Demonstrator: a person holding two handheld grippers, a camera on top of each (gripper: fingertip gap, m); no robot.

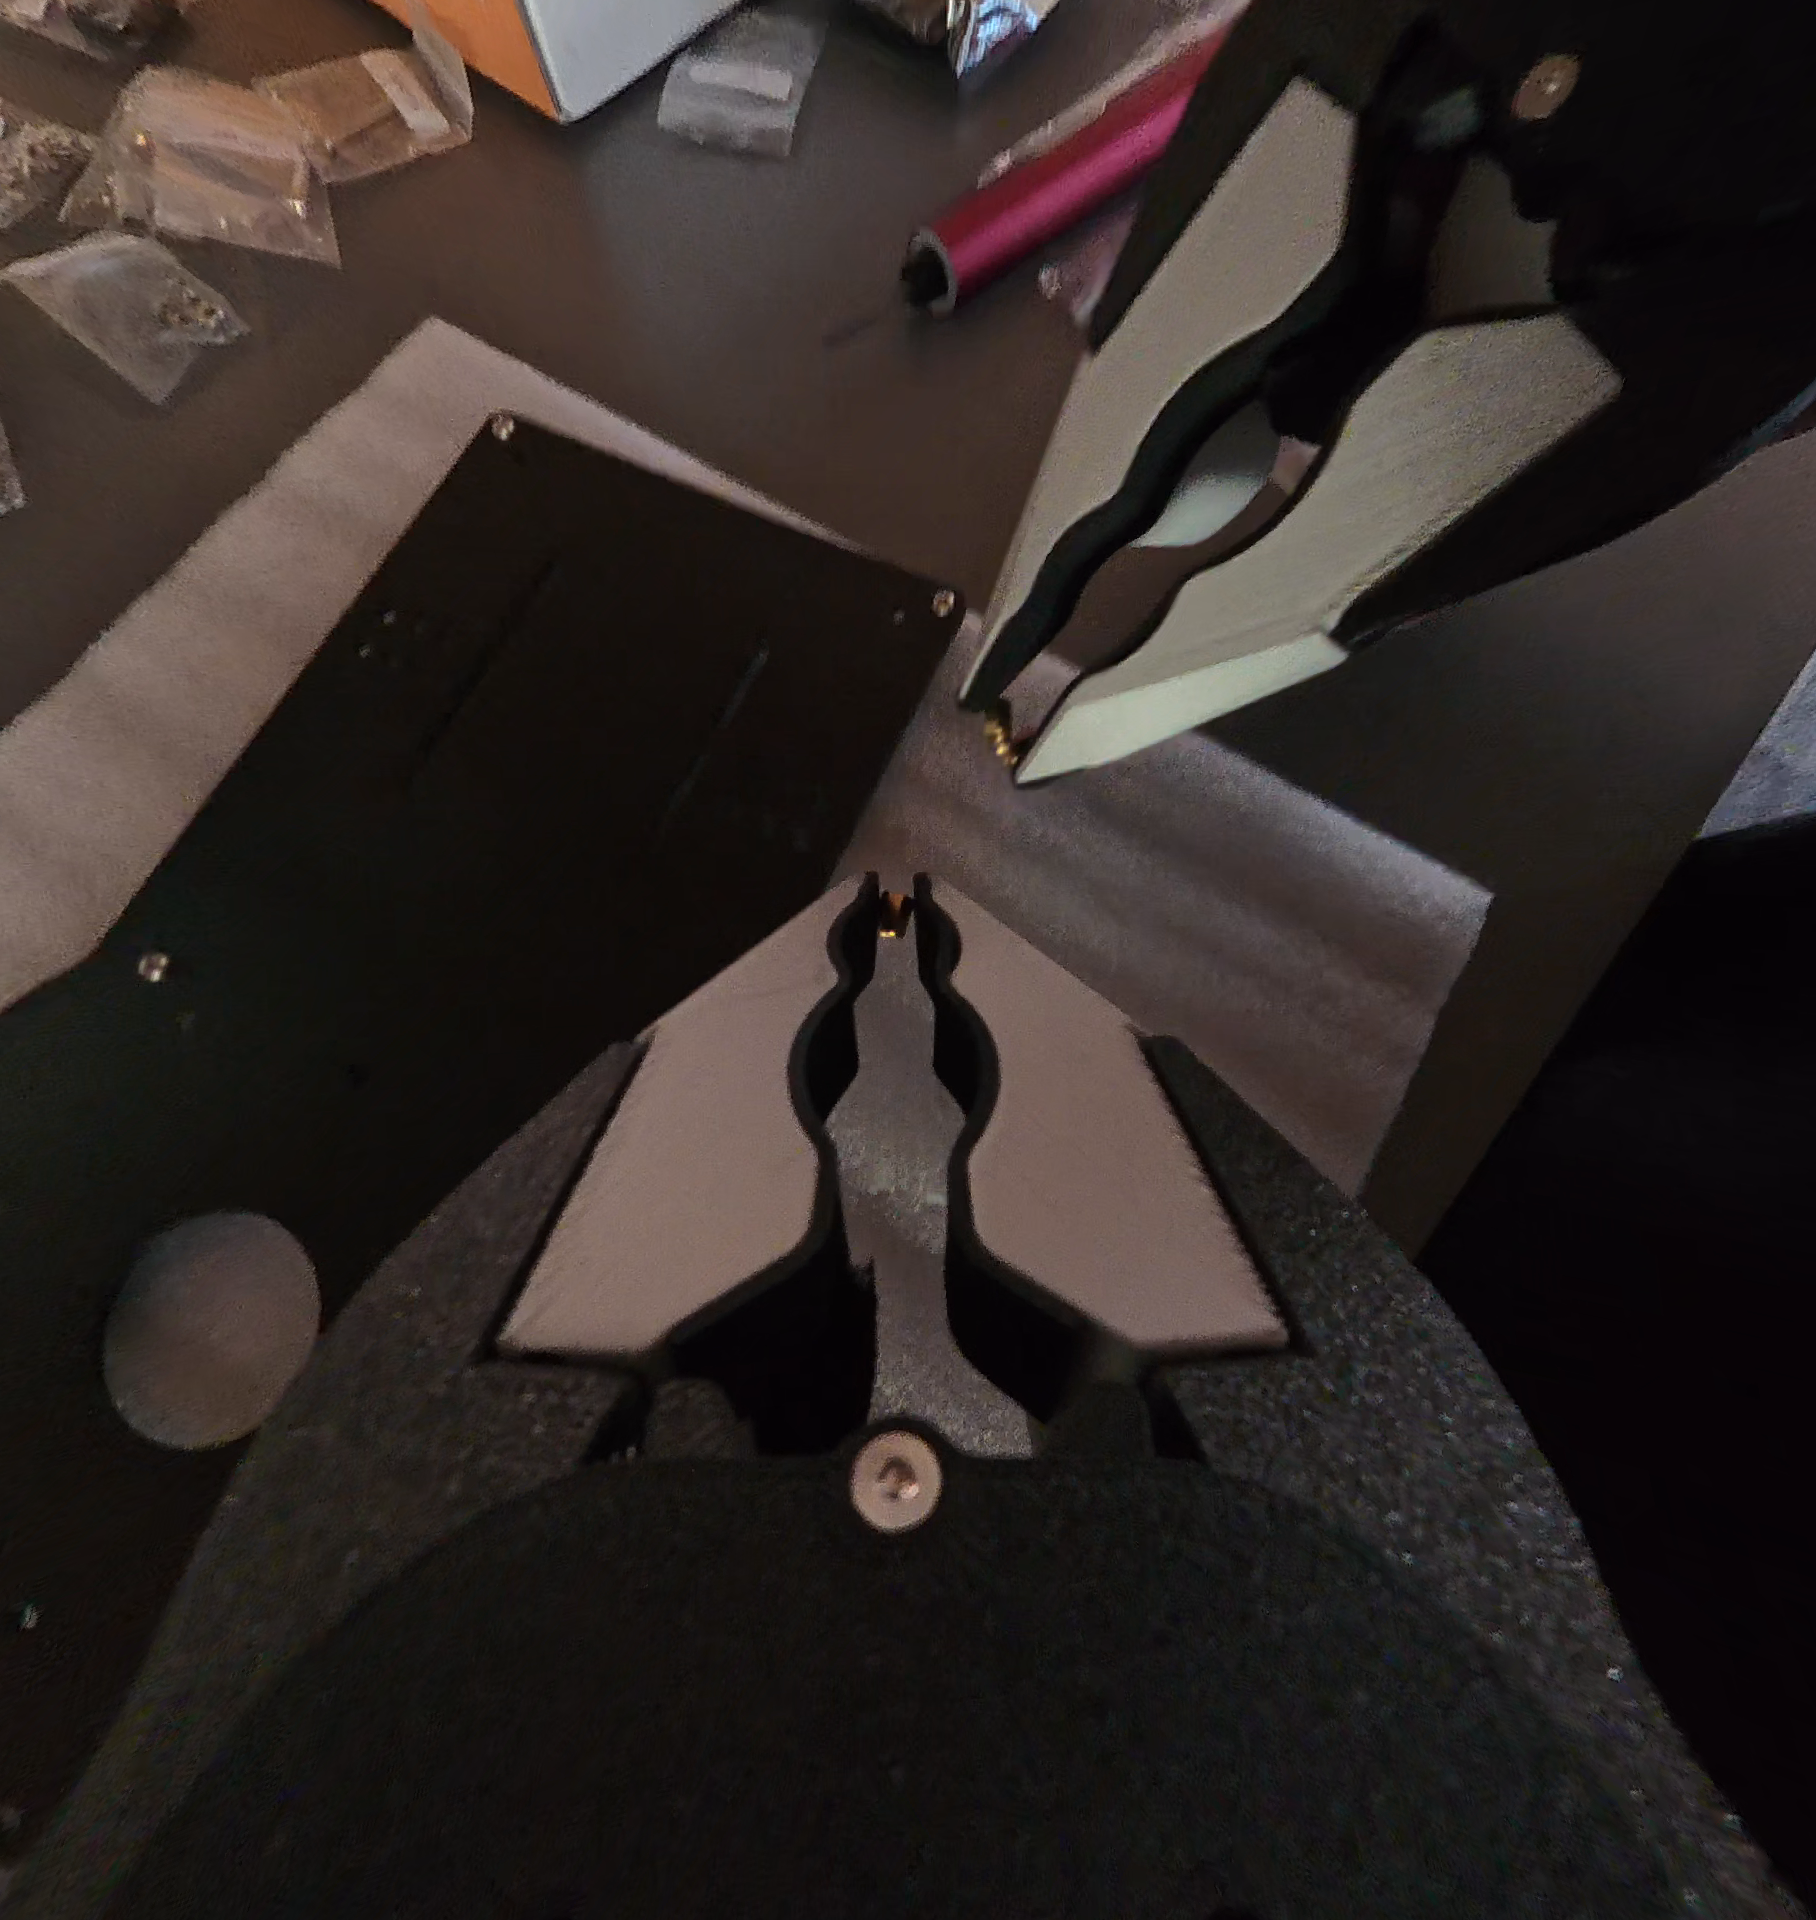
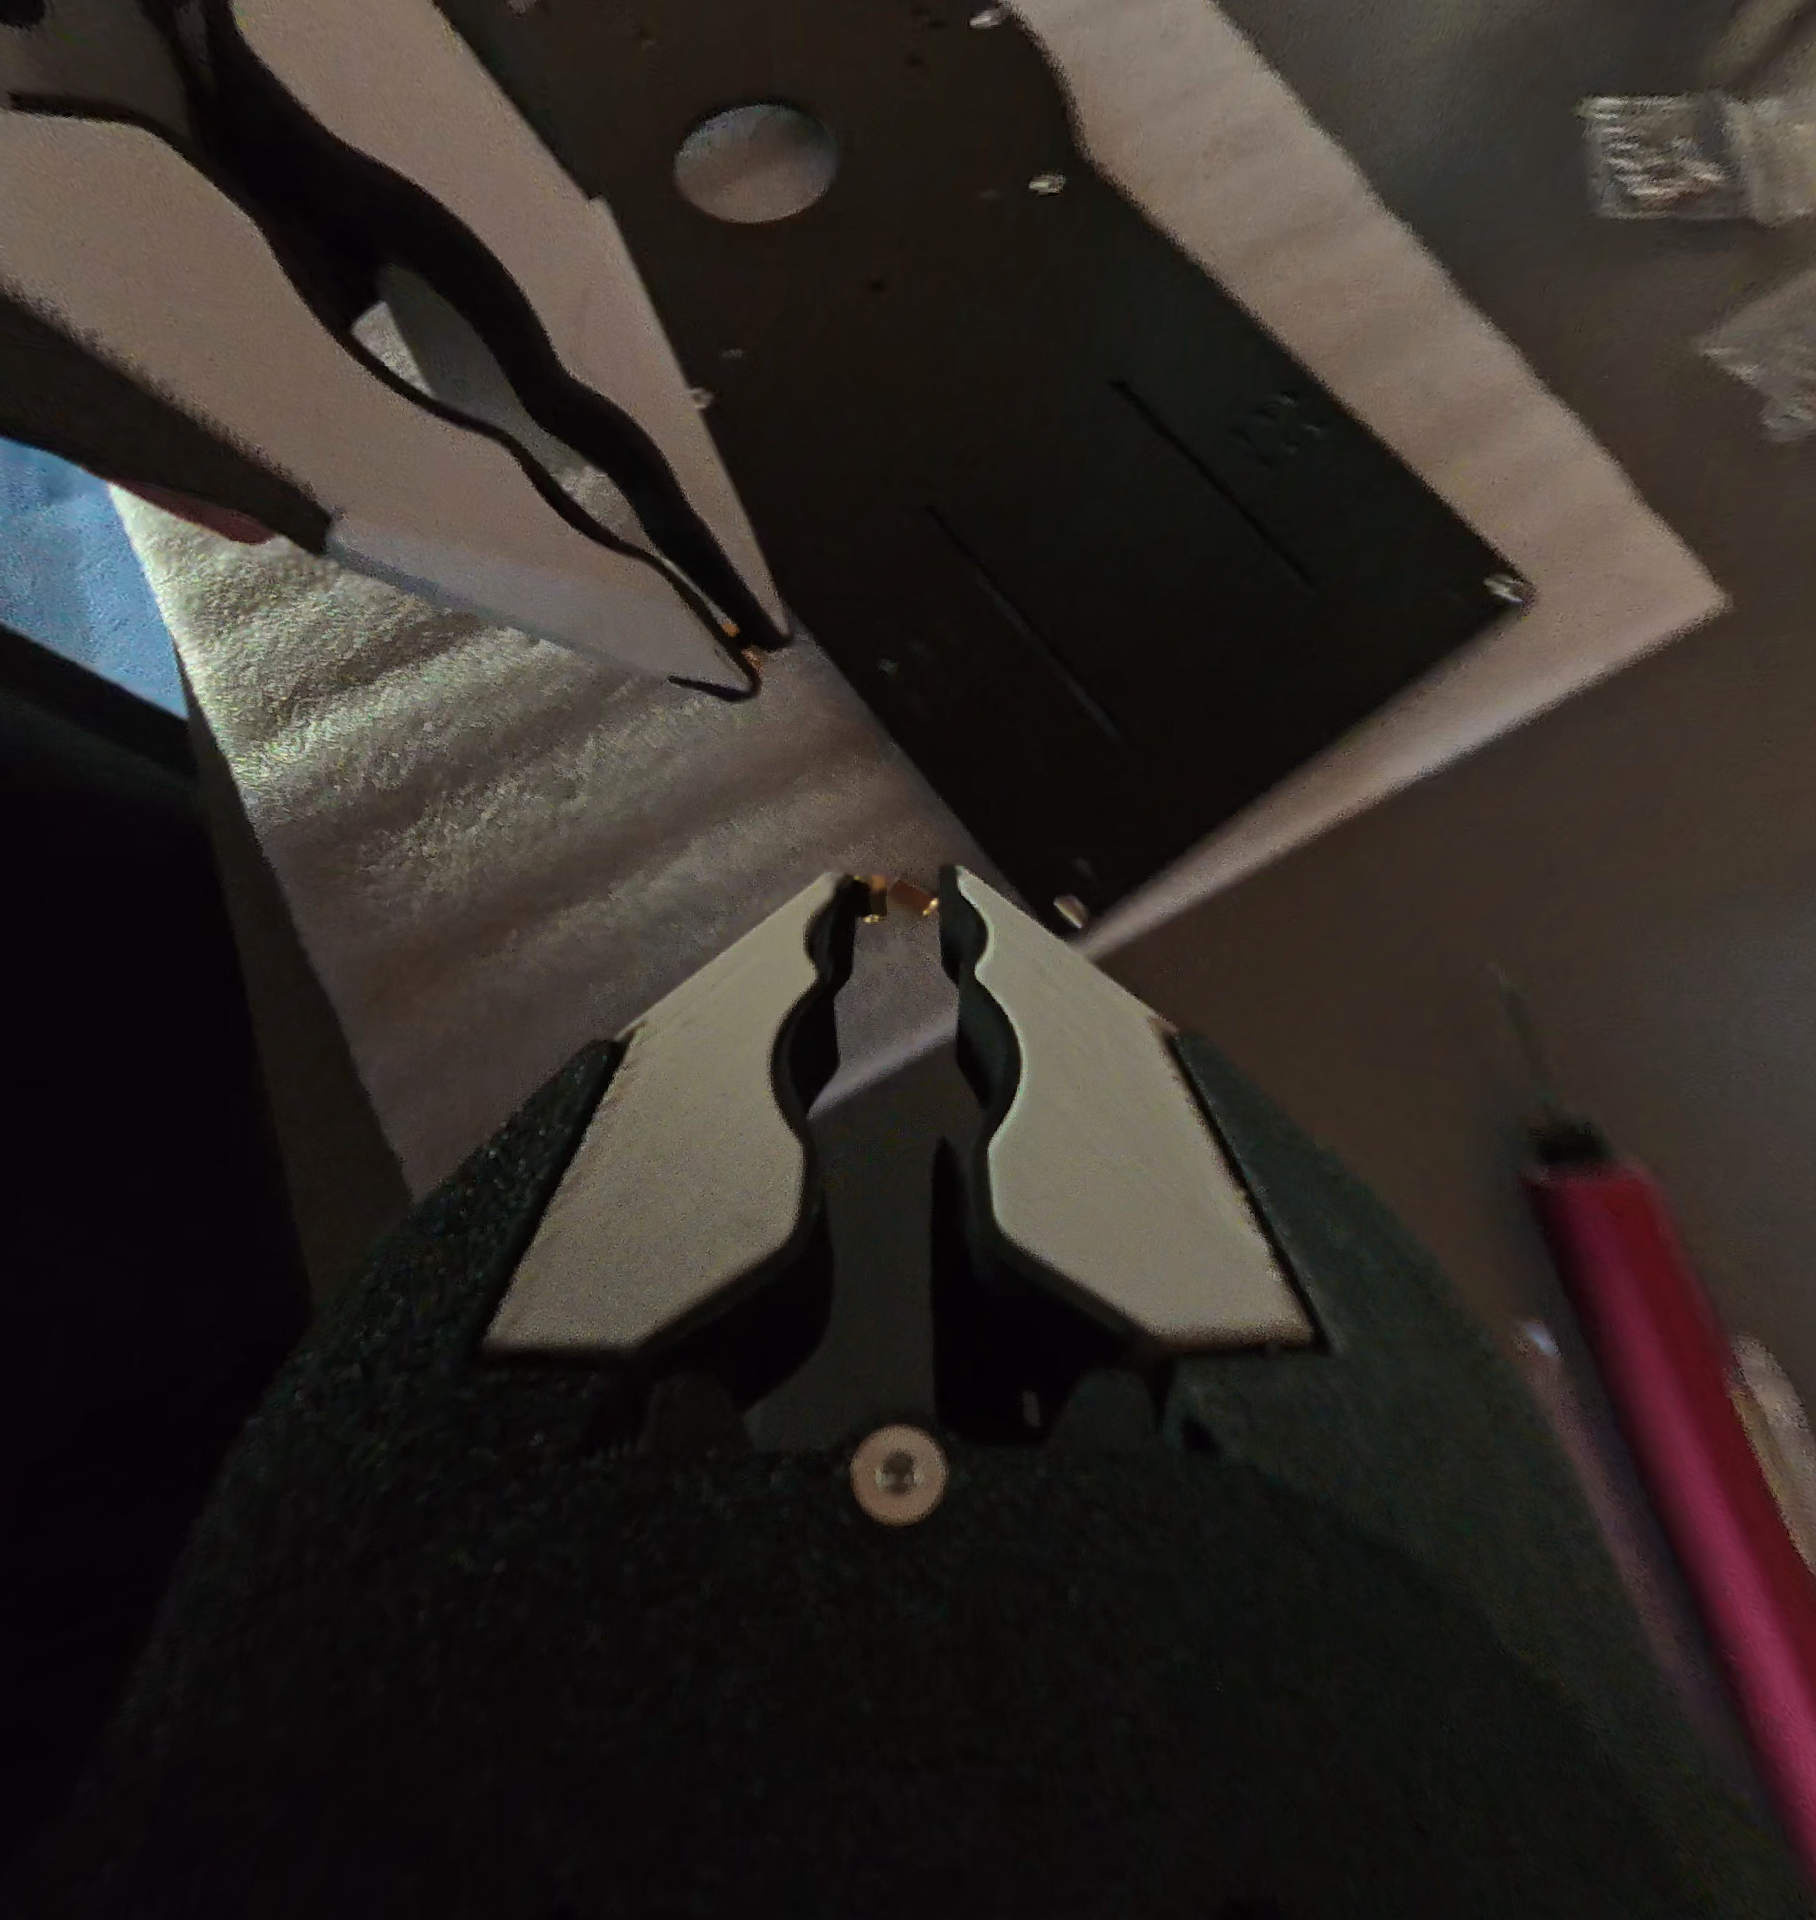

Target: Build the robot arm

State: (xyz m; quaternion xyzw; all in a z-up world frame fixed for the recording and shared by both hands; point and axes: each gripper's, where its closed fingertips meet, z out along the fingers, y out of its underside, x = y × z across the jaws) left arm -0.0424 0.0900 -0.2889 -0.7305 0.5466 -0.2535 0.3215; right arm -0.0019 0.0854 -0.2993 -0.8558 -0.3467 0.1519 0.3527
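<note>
Left gripper (image 1: 895,902) pinches a small brass piece (image 1: 891,920) at its tips, and our right gripper (image 2: 896,896) is clamped on another brass piece (image 2: 899,896). We hover both over the grey foam sheet (image 1: 1143,894), just off the near corner of the black plate (image 1: 488,790). Screws already sit at three plate corners. Toward the worktop's far edge lie parts bags (image 1: 156,197); a pink screwdriver (image 2: 1693,1455) lies to our right. Between the grippers, bare foam leaves room.

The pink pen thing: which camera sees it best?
The left wrist view shows the pink tool best: its dark tip and barrel lie on the table, partly behind the right gripper. The right wrist view blurs it at the picture's edge.
</note>
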